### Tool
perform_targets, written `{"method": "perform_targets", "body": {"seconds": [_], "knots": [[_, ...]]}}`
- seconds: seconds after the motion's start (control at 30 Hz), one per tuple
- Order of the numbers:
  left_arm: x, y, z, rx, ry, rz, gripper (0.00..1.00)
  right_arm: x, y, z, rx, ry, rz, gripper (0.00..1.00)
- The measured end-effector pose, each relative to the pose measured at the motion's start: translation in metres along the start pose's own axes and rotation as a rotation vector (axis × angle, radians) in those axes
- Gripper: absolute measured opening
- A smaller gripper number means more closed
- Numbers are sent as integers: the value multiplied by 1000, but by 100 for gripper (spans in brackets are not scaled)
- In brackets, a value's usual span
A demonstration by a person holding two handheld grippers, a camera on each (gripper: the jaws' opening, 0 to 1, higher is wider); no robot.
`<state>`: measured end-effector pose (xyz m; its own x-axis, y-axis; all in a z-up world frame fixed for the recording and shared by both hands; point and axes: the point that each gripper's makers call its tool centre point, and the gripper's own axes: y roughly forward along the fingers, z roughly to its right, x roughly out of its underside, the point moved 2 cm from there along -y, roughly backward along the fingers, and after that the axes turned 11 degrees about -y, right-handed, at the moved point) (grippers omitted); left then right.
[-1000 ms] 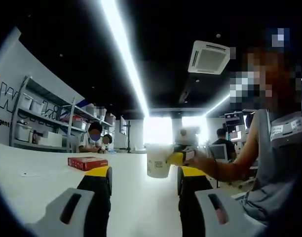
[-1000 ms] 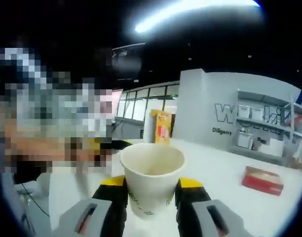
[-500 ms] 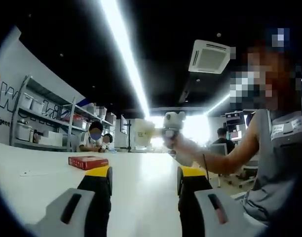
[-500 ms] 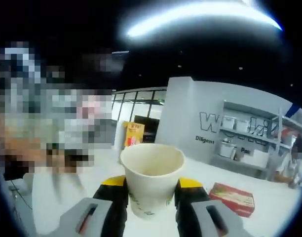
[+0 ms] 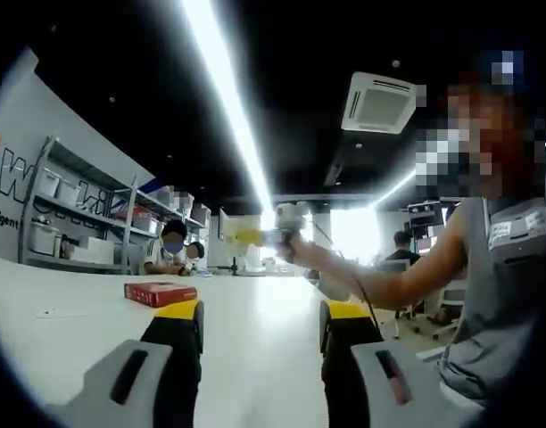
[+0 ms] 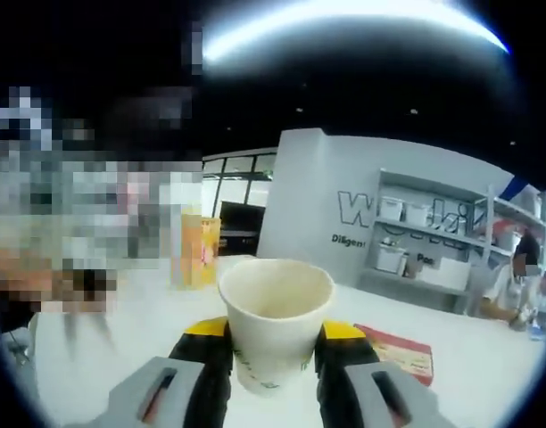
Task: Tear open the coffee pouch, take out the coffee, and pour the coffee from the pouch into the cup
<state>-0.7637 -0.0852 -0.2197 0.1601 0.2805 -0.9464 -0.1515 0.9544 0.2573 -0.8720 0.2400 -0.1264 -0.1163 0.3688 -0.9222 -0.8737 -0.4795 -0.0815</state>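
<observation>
The left claw [image 5: 260, 328] rides low over the white table [image 5: 77, 308], its yellow-tipped black jaws spread with nothing between them. A flat red box [image 5: 159, 292] lies on the table beyond. Farther off in the left gripper view, the person's outstretched arm holds the right claw [image 5: 286, 225] aloft with the cup [image 5: 240, 234] in it, tipped sideways and washed pale by the window glare.

In the right gripper view the right claw [image 6: 271, 352] pinches that cup [image 6: 275, 323] by its lower wall: a thin paper cone, cream inside, rolled rim, faint green print, apparently empty. A yellow pouch [image 6: 194, 250] stands upright on the table [image 6: 112, 357] behind, well apart and seemingly unopened; the red box [image 6: 396, 351] lies to the right.

Judging by this, the cup wants setting down upright and close, grip kept gentle so the paper wall does not buckle.
</observation>
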Motion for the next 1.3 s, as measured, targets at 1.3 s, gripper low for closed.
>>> {"method": "perform_targets", "body": {"seconds": [1.3], "knots": [[3,1,1,2,15,-8,54,183,55,149,322,126,-196,35]]}}
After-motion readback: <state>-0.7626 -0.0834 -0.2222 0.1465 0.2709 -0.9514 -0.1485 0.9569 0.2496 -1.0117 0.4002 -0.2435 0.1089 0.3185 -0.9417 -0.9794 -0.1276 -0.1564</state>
